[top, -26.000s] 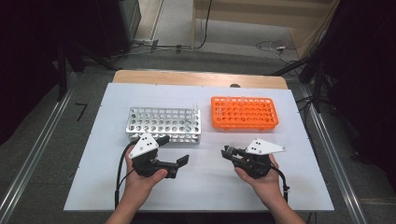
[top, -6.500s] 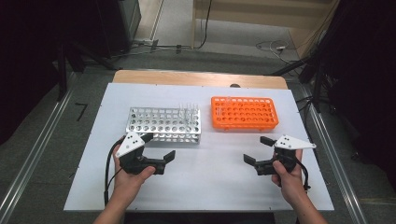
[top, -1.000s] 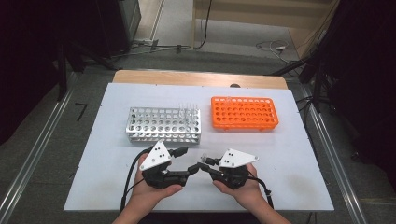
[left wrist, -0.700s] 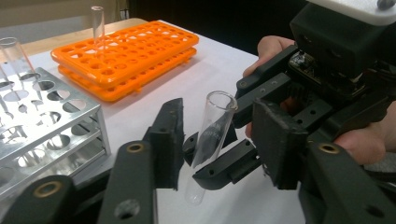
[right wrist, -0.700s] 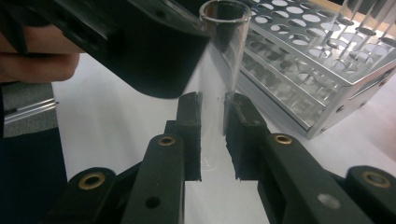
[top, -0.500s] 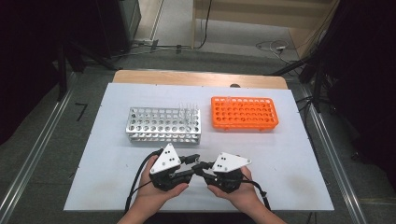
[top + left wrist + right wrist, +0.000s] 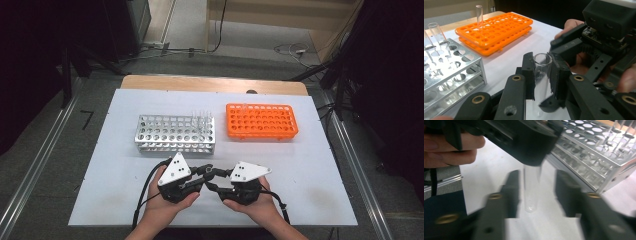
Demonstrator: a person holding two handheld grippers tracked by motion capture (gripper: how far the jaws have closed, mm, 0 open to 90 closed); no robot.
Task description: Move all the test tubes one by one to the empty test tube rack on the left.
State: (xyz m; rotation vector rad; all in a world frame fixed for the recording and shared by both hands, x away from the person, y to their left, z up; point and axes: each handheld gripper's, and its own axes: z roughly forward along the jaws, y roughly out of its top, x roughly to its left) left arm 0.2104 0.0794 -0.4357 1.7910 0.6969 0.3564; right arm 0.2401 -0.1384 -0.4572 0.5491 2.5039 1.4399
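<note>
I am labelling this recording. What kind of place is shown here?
Probably a lab-style test bench: a metal tube rack and an orange tube rack stand on a white table, with cables on the floor behind.

No text, label, brand or number can be made out. The glass test tube (image 7: 541,75) clamped between the left gripper's (image 7: 542,72) pads carries faint whitish print on its wall, too small and blurred to read.
</note>
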